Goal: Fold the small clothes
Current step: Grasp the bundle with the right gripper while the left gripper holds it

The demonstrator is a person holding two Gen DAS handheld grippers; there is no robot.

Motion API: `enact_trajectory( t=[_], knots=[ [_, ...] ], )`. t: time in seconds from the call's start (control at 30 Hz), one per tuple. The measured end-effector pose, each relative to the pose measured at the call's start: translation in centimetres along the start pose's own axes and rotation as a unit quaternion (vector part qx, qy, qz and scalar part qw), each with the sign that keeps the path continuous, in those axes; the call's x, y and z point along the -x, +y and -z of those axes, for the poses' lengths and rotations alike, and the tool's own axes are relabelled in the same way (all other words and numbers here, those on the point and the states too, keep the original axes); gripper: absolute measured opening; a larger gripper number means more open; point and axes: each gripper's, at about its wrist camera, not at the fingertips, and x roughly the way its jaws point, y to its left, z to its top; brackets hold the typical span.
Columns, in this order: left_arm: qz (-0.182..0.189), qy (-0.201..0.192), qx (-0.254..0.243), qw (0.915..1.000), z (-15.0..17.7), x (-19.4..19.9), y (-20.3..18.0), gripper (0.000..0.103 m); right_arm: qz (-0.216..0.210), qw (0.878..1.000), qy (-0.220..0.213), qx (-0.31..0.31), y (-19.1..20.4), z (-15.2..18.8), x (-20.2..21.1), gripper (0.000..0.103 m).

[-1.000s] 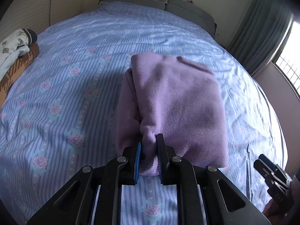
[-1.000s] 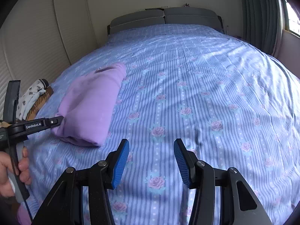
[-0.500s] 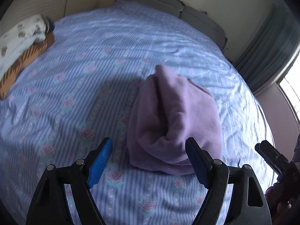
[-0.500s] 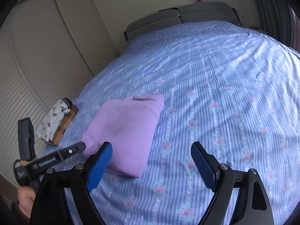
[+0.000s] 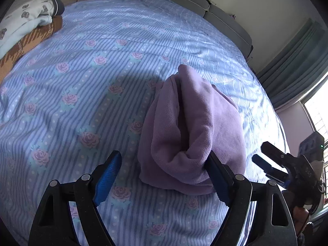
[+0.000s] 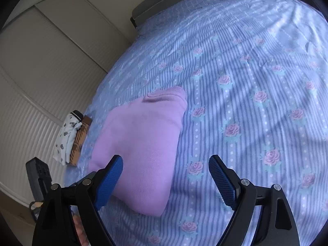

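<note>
A folded lilac garment (image 5: 194, 131) lies on the blue floral bedsheet (image 5: 82, 82); it also shows in the right wrist view (image 6: 141, 149). My left gripper (image 5: 164, 176) is open just in front of its near end, the right finger against the fabric's edge, holding nothing. My right gripper (image 6: 166, 178) is open and empty above the garment's near right corner. The right gripper also shows at the left wrist view's right edge (image 5: 272, 164).
A stack of folded clothes, white printed on brown plaid (image 5: 24, 32), sits at the bed's left edge, also in the right wrist view (image 6: 71, 137). Grey headboard (image 5: 196, 8) at the far end. Slatted closet doors (image 6: 41, 61) left, curtains (image 5: 297, 71) right.
My left gripper let go of the lilac garment, opened wide and drew back. My right gripper opened wider and swung left toward the garment.
</note>
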Motion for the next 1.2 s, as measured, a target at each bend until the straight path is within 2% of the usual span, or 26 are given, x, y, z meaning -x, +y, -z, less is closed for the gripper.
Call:
enact_trajectory(
  t=[0.17, 0.47, 0.73, 0.83, 1.03, 1.1, 1.13, 1.2],
  knots=[
    [0.009, 0.006, 0.010, 0.9999, 0.4, -0.5, 0.7, 0.086, -0.013, 0.999, 0.035, -0.019, -0.6, -0.8, -2.7, 0.086],
    [0.045, 0.006, 0.071, 0.9964, 1.6, -0.8, 2.3, 0.084, -0.043, 0.994, 0.084, -0.050, -1.0, -2.0, -6.3, 0.086],
    [0.095, 0.003, 0.102, 0.9902, 2.1, -1.5, 2.7, 0.065, -0.073, 0.990, 0.114, -0.049, -0.1, -2.7, -8.5, 0.085],
    [0.103, 0.002, 0.110, 0.9886, 2.1, -1.8, 2.7, 0.062, -0.082, 0.987, 0.124, -0.061, 0.2, -2.8, -9.7, 0.084],
    [0.105, 0.000, 0.110, 0.9883, 2.1, -2.0, 2.5, 0.057, -0.105, 0.981, 0.142, -0.084, -0.4, -3.5, -10.9, 0.078],
    [0.107, -0.001, 0.111, 0.9881, 2.0, -2.1, 2.6, 0.054, -0.116, 0.978, 0.149, -0.087, -0.4, -3.7, -11.2, 0.067],
    [0.109, -0.001, 0.111, 0.9879, 1.9, -2.2, 2.6, 0.052, -0.113, 0.978, 0.150, -0.089, -0.4, -3.7, -11.2, 0.067],
    [0.110, -0.002, 0.110, 0.9878, 1.8, -2.1, 2.7, 0.049, -0.109, 0.980, 0.148, -0.082, -0.2, -3.8, -11.0, 0.058]
  ],
)
